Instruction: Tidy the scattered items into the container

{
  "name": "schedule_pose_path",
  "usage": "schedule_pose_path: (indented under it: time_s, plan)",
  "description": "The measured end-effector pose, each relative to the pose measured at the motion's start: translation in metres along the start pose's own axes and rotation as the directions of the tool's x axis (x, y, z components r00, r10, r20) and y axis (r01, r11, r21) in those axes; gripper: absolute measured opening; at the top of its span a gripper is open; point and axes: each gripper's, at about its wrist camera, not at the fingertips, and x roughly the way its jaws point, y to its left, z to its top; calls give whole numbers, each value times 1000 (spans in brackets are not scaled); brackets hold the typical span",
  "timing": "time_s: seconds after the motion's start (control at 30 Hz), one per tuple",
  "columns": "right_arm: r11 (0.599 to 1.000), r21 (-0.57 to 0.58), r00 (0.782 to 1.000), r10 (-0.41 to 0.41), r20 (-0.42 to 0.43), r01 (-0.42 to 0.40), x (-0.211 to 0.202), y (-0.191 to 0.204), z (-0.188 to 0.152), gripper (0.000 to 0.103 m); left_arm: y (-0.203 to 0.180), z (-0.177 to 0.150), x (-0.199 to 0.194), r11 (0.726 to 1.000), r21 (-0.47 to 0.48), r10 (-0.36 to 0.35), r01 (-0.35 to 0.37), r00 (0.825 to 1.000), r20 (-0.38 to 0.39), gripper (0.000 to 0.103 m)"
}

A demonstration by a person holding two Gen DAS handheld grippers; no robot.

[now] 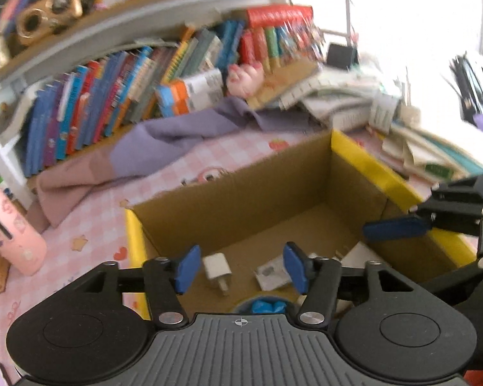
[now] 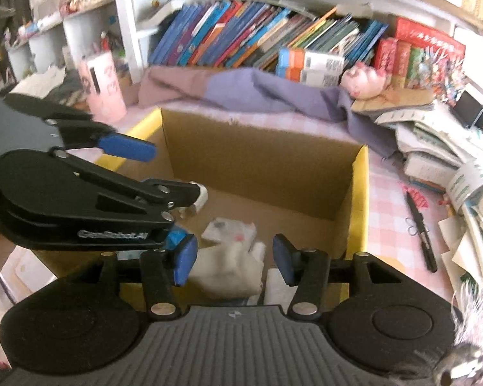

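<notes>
An open cardboard box (image 1: 370,164) with yellow rims stands on the pink checked cloth. My left gripper (image 1: 241,270) hangs over its near end, jaws open and empty. Below it on the box floor lie a white charger plug (image 1: 217,270) and a white packet (image 1: 272,276). My right gripper (image 2: 234,263) is over the box (image 2: 362,199) from the other side, jaws open. A crumpled white cloth (image 2: 228,273) lies between and below its pads, with a gap at the right pad. The left gripper (image 2: 174,173) crosses the right wrist view.
A black pen (image 2: 421,234) lies on the checked cloth right of the box. A pink cup (image 1: 13,234) stands to the left. A purple cloth (image 1: 183,135) and a shelf of books (image 1: 90,106) are behind, with a heap of papers (image 2: 441,148) on the right.
</notes>
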Motion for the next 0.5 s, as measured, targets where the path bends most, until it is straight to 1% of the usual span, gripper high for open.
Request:
schedule_pose_path:
  time_s: [0.07, 0.2, 0.27, 0.33, 0.5]
  plan:
    - [1000, 13, 1000, -16, 26, 16, -8, 2, 0, 51, 3, -1, -16, 1000, -28, 15, -14, 999, 47, 73]
    - [997, 40, 994, -69, 87, 65, -25, 11, -2, 53, 12, -9, -48, 994, -91, 76, -65, 989, 125, 81]
    - [994, 54, 988, -97, 121, 91, -36, 16, -3, 55, 21, -18, -65, 988, -123, 112, -93, 981, 159, 85]
    - [992, 68, 981, -120, 154, 111, -46, 24, -5, 58, 30, -28, -83, 980, -155, 151, -122, 970, 189, 87]
    - [984, 101, 962, -168, 214, 149, -67, 47, -13, 59, 53, -60, -120, 958, -230, 224, -171, 947, 231, 91]
